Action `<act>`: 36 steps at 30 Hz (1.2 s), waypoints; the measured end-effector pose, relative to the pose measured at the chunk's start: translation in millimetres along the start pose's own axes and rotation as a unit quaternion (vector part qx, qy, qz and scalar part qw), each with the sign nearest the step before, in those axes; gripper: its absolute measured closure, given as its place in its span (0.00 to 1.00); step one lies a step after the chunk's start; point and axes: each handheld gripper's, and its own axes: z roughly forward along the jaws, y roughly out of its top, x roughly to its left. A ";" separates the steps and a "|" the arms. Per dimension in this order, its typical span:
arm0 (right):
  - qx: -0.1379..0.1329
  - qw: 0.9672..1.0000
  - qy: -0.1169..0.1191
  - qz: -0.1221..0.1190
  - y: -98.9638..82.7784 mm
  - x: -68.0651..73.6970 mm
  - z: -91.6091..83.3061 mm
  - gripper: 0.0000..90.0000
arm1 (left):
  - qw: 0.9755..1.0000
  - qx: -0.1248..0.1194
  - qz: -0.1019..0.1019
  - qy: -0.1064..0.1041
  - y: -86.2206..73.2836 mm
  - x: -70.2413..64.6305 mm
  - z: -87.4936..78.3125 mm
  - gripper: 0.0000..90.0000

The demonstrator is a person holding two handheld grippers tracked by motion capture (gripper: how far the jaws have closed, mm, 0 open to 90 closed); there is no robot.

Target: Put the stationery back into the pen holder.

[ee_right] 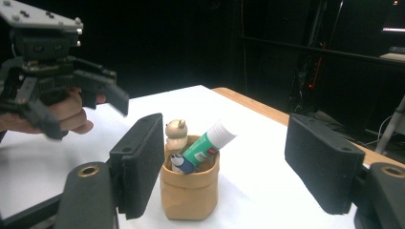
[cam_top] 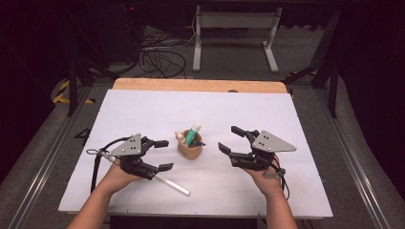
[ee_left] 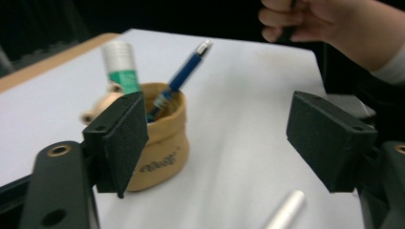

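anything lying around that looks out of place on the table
One thing: a white cylindrical pen or marker lies flat on the white table, just by the left claw. The tan paper pouch holder stands upright with its green-and-white glue stick, blue pen and small wooden bear figure inside. Nothing looks spilled or damaged.

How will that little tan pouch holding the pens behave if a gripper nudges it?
The tan pouch looks soft-walled, so it would probably dent rather than slide. The glue stick and blue pen lean above its rim, so it may tip toward them.
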 end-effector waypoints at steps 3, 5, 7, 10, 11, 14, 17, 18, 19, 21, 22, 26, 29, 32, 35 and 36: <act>0.001 1.000 0.001 0.000 -0.2 0.0 0.2 0.34 | 1.000 0.018 0.008 -0.015 -2.0 -2.4 5.6 0.29; 0.001 1.000 0.002 -0.001 -0.2 0.0 0.5 0.34 | 0.999 0.025 0.015 -0.021 -2.9 -4.0 7.6 0.31; 0.001 1.000 0.002 -0.002 -0.2 0.1 0.6 0.34 | 0.999 0.036 0.028 -0.028 -3.9 -6.8 10.2 0.36; 0.001 1.000 0.002 -0.002 -0.2 0.2 0.6 0.34 | 0.996 0.060 0.042 -0.044 -6.9 -10.3 16.5 0.40; 0.001 1.000 0.002 -0.001 -0.1 0.3 0.6 0.34 | 0.995 0.068 0.048 -0.048 -8.0 -11.0 18.3 0.41; 0.002 1.000 0.003 -0.002 0.2 1.0 0.6 0.34 | 0.991 0.101 0.064 -0.066 -12.2 -13.0 25.9 0.44; 0.002 1.000 0.003 -0.004 0.2 0.7 0.7 0.34 | 0.987 0.116 0.076 -0.078 -14.0 -16.0 31.2 0.47; 0.003 1.000 0.004 -0.003 0.2 0.9 0.7 0.34 | 0.986 0.120 0.080 -0.081 -14.1 -16.8 32.3 0.48; 0.002 1.000 0.004 -0.004 0.2 0.7 0.8 0.34 | 0.986 0.121 0.083 -0.084 -14.0 -17.5 33.1 0.49; 0.002 1.000 0.004 -0.004 0.2 0.8 0.8 0.34 | 0.984 0.126 0.086 -0.092 -14.3 -19.2 35.2 0.51; 0.002 1.000 0.004 -0.003 0.3 1.0 0.9 0.34 | 0.983 0.128 0.089 -0.094 -14.3 -19.6 35.9 0.52; 0.003 1.000 0.005 -0.003 0.2 1.3 1.4 0.34 | 0.979 0.141 0.105 -0.098 -14.8 -24.0 41.1 0.55; 0.003 1.000 0.006 -0.004 0.3 1.6 1.6 0.34 | 0.976 0.152 0.115 -0.107 -15.4 -27.0 44.7 0.57; 0.003 1.000 0.006 -0.003 0.1 1.6 2.0 0.34 | 0.973 0.164 0.121 -0.108 -16.5 -28.8 47.3 0.58; 0.004 1.000 0.007 -0.004 0.2 2.0 2.1 0.34 | 0.970 0.174 0.130 -0.109 -17.3 -30.3 50.9 0.59; 0.004 1.000 0.007 -0.004 0.2 2.1 2.1 0.34 | 0.969 0.178 0.130 -0.110 -17.8 -31.2 52.1 0.59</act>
